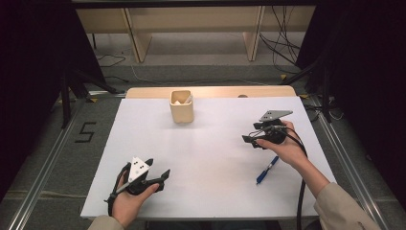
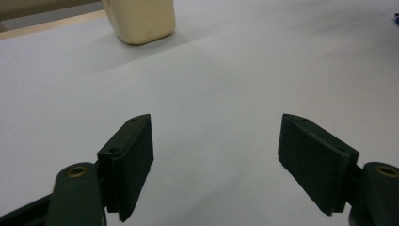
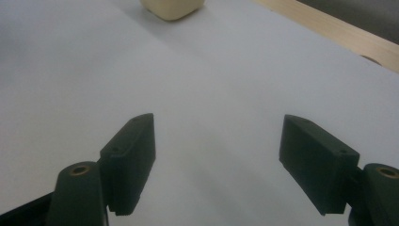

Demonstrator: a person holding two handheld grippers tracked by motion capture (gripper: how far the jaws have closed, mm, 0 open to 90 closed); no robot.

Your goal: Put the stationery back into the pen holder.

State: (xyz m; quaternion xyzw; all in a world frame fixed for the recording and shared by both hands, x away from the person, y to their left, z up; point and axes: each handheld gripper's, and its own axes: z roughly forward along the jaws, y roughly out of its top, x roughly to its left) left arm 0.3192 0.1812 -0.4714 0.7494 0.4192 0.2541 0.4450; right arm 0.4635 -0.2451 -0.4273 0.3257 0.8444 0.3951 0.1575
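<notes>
A cream square cup point(image 1: 182, 106) stands upright near the far middle of the white table point(image 1: 210, 158); something pale sits inside it. The cup's base also appears at the top of the left gripper view point(image 2: 139, 21) and of the right gripper view point(image 3: 172, 8). A blue pen point(image 1: 266, 170) lies on the table near the right forearm. My left gripper point(image 1: 160, 178) is held low at the near left, open and empty point(image 2: 215, 157). My right gripper point(image 1: 250, 136) hovers at the right, open with nothing between its fingers point(image 3: 217, 157), pointing left.
A wooden strip point(image 1: 210, 92) edges the table's far side, seen too in the right gripper view point(image 3: 339, 33). Beyond stand a wooden shelf frame point(image 1: 191, 28) and loose cables point(image 1: 282, 43) on the floor. Metal rails point(image 1: 43, 177) run along both sides.
</notes>
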